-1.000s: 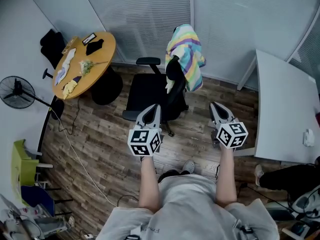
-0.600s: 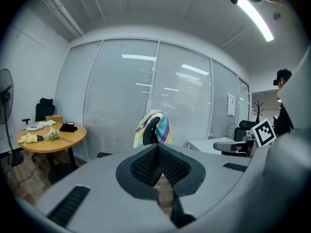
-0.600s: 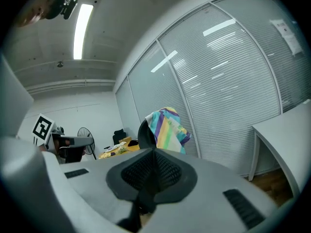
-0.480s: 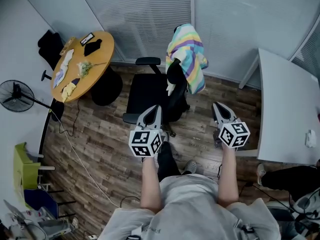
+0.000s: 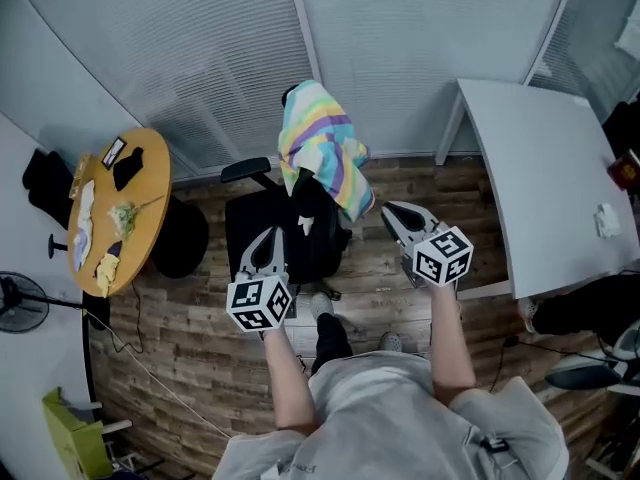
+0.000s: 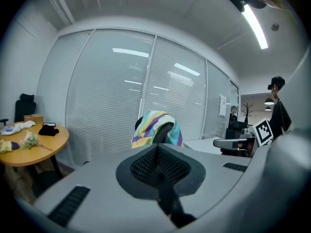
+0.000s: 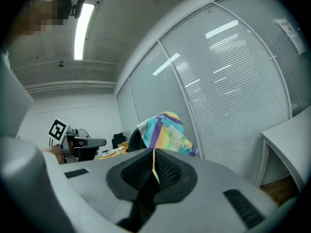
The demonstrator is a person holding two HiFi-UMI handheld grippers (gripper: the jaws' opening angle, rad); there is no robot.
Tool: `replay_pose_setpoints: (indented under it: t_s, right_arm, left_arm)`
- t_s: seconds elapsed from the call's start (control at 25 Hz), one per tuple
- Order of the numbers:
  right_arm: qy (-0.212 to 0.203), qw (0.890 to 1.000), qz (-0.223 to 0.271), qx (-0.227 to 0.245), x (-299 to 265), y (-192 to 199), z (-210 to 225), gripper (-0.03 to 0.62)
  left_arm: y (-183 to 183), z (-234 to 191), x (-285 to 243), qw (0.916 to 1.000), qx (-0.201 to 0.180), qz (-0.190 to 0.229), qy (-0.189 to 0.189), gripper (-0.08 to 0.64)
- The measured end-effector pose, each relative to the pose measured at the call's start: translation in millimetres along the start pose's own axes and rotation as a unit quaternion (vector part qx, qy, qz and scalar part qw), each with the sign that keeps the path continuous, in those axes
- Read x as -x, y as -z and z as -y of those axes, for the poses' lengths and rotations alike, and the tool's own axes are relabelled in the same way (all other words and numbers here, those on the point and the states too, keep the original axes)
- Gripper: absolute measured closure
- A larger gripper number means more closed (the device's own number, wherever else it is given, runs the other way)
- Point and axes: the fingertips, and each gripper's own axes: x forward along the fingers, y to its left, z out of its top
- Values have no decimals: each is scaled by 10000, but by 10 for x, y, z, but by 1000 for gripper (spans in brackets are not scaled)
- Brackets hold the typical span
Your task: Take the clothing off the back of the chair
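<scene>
A striped pastel garment (image 5: 318, 148) hangs over the back of a black office chair (image 5: 262, 236) near the glass wall. My left gripper (image 5: 268, 244) is shut and empty, hovering over the chair's seat side, short of the garment (image 6: 154, 128). My right gripper (image 5: 392, 211) is shut and empty too, just right of the chair back, with the garment (image 7: 167, 131) ahead past its tips. Both point toward the chair, held in a person's hands.
A round wooden table (image 5: 150, 183) with small items stands at the left, a fan (image 5: 18, 302) beyond it. A white desk (image 5: 540, 168) runs along the right. Cables (image 5: 150, 363) lie on the wood floor. A person's legs (image 5: 328, 333) stand behind the chair.
Both grippers have come forward toward the chair, and the head view has swung so the chair and garment sit nearer the middle. The jaws stayed shut.
</scene>
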Motion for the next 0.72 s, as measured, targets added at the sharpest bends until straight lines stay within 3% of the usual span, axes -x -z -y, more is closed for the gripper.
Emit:
replay_pose_setpoints:
  t_s: [0.28,0.4,0.6,0.72]
  right_arm:
    - [-360,9989,154,274,-414,-358,115,563]
    - [-545,9971,61,518,-550,-457,163,547]
    - [-1001,9877,-470,1108,-783,-548,187,391]
    - [-1302,9816,-569,1272,-916,-649,177,319]
  left_arm:
    - [-386,-357,-674,9977,-320,59,589,531]
    - [-449,-368,-907,9935,-409,86,1058,531]
    - [-460,-380,-1139,9695,-247,155,2432,508]
    - [-477,-417,-1252,9554,-241,82,2942,396]
